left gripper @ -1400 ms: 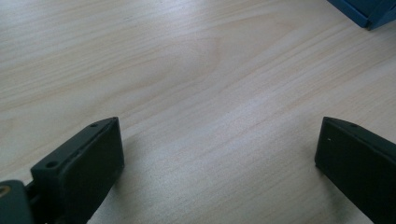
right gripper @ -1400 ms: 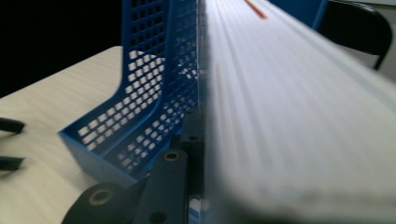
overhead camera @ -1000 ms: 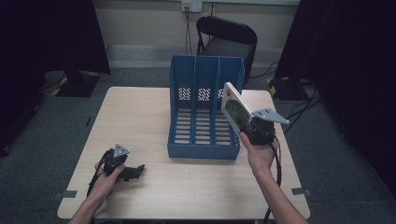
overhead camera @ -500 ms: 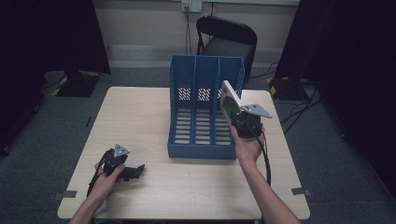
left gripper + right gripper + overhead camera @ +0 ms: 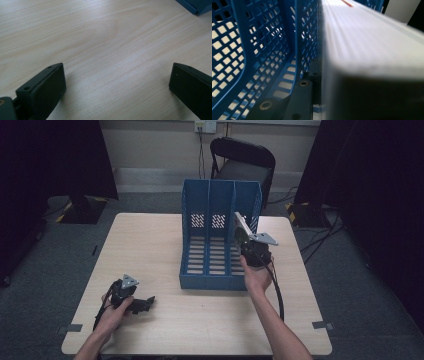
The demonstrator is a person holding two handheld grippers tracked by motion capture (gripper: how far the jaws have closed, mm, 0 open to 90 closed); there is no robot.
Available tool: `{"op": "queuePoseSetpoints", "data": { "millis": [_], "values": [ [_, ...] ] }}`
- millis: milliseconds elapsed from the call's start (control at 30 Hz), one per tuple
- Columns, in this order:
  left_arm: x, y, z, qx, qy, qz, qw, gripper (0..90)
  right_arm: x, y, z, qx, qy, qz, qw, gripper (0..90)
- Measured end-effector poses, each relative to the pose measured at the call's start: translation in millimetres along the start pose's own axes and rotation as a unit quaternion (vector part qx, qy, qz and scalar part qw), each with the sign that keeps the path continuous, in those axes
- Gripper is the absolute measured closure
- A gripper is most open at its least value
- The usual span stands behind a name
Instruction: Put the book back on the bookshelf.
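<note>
I kept right gripper (image 5: 246,239) clamped on the book (image 5: 372,50), probably stiff, light; left gripper (image 5: 117,82) gaped empty.

Black gripper (image 5: 252,251) — grey plate, black cable.

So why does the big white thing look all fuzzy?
In the right gripper view the book sits too close to the camera, so it blurs, while the blue rack stays sharper. The high view is dim. In the left gripper view the table is sharp and evenly lit.
</note>
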State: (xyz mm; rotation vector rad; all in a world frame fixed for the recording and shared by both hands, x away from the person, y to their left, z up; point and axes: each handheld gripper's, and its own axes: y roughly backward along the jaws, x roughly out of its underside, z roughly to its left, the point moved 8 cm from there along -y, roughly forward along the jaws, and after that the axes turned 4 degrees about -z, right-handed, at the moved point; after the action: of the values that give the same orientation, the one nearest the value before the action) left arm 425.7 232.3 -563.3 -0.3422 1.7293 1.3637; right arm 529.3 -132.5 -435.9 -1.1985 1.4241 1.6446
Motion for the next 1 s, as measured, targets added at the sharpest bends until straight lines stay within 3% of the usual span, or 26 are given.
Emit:
{"op": "queuePoseSetpoints", "data": {
  "millis": [300,500,767,1000],
  "values": [
    [0.0,0.0,-0.1,0.0,0.0,0.0,1.0,0.2,10.9,-14.4,-3.7,0.02,0.0,0.023,0.9995,76.4],
    [0.1,0.0,-0.1,0.001,0.0,0.0,1.0,0.2,16.6,-18.9,-2.9,0.018,0.015,0.042,0.9988,76.4],
    [0.1,0.0,-0.2,0.001,0.0,0.0,1.0,0.2,22.4,-21.7,-3.1,0.02,0.012,0.061,0.9979,76.2],
    [0.1,0.0,-0.1,0.0,0.0,0.001,1.0,0.2,21.3,-17.3,-5.8,0.013,0.011,0.061,0.998,75.7]
  ]
}}
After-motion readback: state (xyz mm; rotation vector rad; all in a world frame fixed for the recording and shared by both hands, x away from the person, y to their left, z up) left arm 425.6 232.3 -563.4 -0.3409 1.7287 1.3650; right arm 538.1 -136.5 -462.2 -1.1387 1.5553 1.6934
